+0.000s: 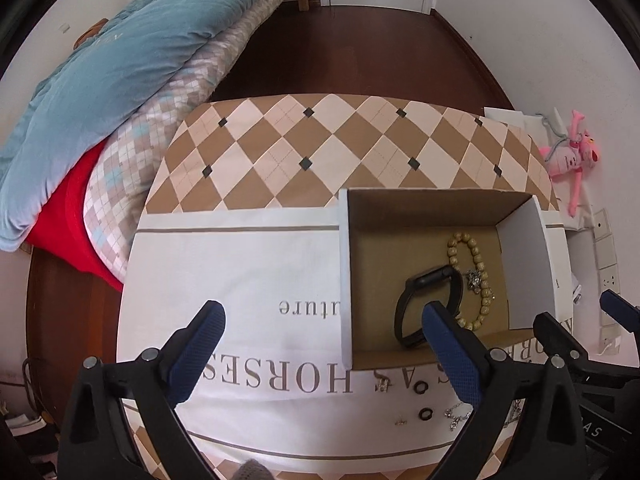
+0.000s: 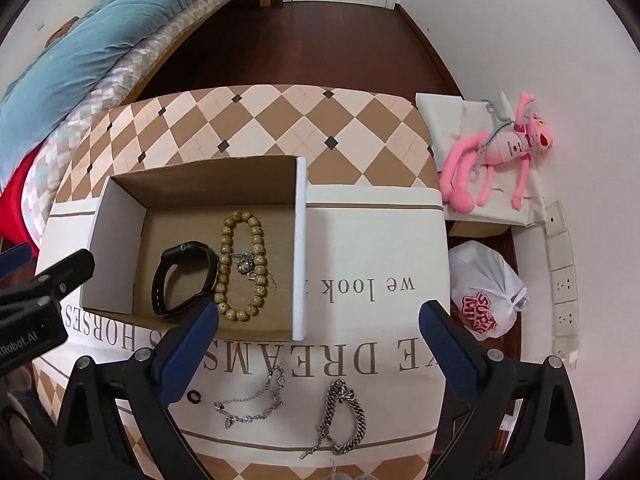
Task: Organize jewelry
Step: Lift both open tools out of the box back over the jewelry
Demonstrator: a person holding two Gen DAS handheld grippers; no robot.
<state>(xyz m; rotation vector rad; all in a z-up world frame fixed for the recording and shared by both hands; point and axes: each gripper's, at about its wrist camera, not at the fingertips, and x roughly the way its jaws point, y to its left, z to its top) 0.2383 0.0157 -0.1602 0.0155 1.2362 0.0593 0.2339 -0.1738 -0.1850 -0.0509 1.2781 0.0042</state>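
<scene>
On the table (image 2: 360, 128), over the white printed cloth (image 2: 380, 240), I see the open cardboard box (image 2: 120, 216) with a black smartwatch (image 2: 184, 276) and a wooden bead bracelet (image 2: 240, 268) lying side by side on its floor, touching; a small silver charm piece (image 2: 244, 266) rests inside the bead loop. My left gripper (image 1: 322, 344) is spread wide with nothing between its pads, its right fingertip (image 1: 436, 320) in front of the watch strap in that view. My right gripper (image 2: 320, 328) is likewise spread and empty, hanging just in front of the box. Below it on the cloth lie a thin silver chain (image 2: 252, 400) and a heavier curb-link bracelet (image 2: 344, 412), apart from each other, and a small dark ring (image 2: 194, 397) to their left.
</scene>
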